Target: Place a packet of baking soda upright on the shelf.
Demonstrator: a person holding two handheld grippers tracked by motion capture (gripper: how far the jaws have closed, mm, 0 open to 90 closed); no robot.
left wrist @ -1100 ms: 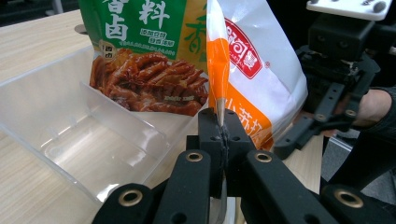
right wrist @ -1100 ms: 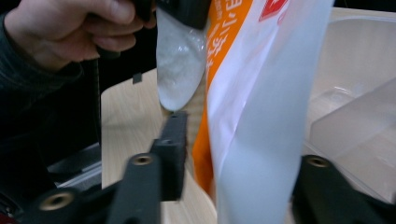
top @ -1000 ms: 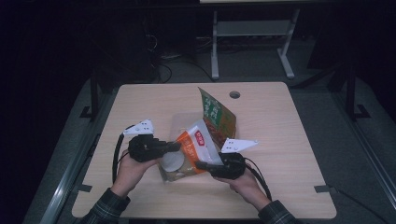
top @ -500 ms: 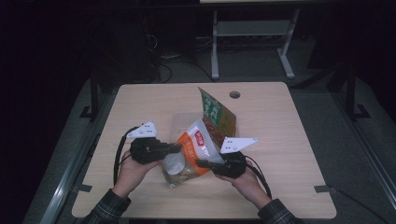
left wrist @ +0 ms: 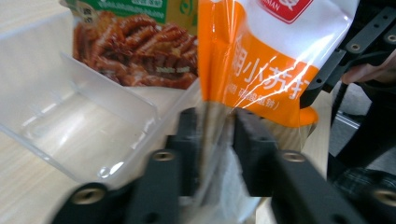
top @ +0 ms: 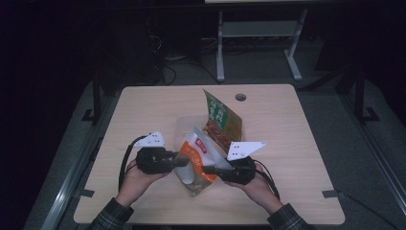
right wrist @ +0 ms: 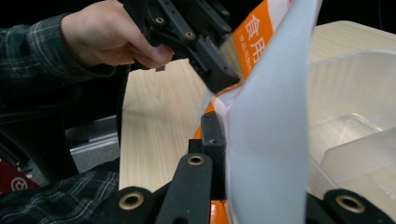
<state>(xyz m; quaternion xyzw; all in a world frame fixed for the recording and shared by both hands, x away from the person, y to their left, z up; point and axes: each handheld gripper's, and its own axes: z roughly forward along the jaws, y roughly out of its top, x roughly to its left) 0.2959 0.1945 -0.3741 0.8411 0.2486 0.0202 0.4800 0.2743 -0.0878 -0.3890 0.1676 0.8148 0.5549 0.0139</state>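
An orange and white snack bag (top: 194, 160) hangs just above the table, in front of the clear plastic container (top: 184, 127). My left gripper (top: 179, 162) is shut on its left edge and my right gripper (top: 210, 169) on its right edge. In the left gripper view the jaws (left wrist: 215, 126) pinch the bag's see-through lower part, below the orange print (left wrist: 261, 70). In the right gripper view the white back of the bag (right wrist: 271, 140) fills the space between the jaws and hides the right one. A green snack bag (top: 221, 120) stands tilted in the container.
The container (left wrist: 70, 121) has an inner divider and lies open beside the held bag. A cable hole (top: 241, 97) sits near the table's far edge. Bare tabletop (top: 297, 143) lies on both sides. A desk frame (top: 258, 43) stands on the floor beyond.
Both grippers, with the orange bag between them, have drifted slightly toward the near edge of the table. The bag now hangs a little lower and more upright.
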